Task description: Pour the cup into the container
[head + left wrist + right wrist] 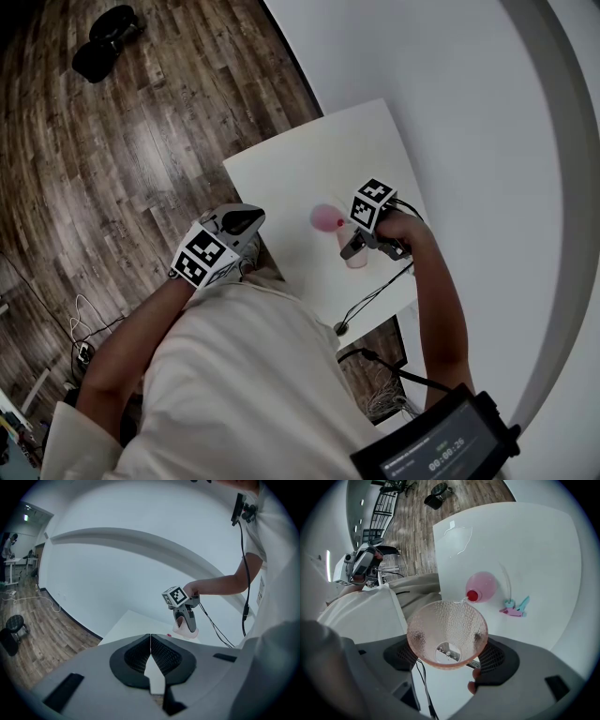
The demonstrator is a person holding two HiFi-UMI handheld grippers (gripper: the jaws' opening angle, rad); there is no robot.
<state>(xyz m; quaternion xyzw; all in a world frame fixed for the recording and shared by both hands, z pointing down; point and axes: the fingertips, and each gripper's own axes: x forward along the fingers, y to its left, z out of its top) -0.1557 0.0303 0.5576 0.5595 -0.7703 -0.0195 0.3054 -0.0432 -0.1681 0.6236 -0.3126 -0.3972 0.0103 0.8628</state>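
A translucent pink dimpled cup is clamped between the jaws of my right gripper and tipped over, its far rim toward the pink container on the white table. A thin clear trickle runs from the rim down to a red spot at the container's near side. From the head view, my right gripper hangs just beside the container. My left gripper waits at the table's near-left edge, and its jaws are pressed together with nothing between them.
A small teal and pink object lies on the table right of the container. Faint wet outlines mark the far part of the tabletop. Cables hang off the table's near edge. Wooden floor lies to the left, a white wall to the right.
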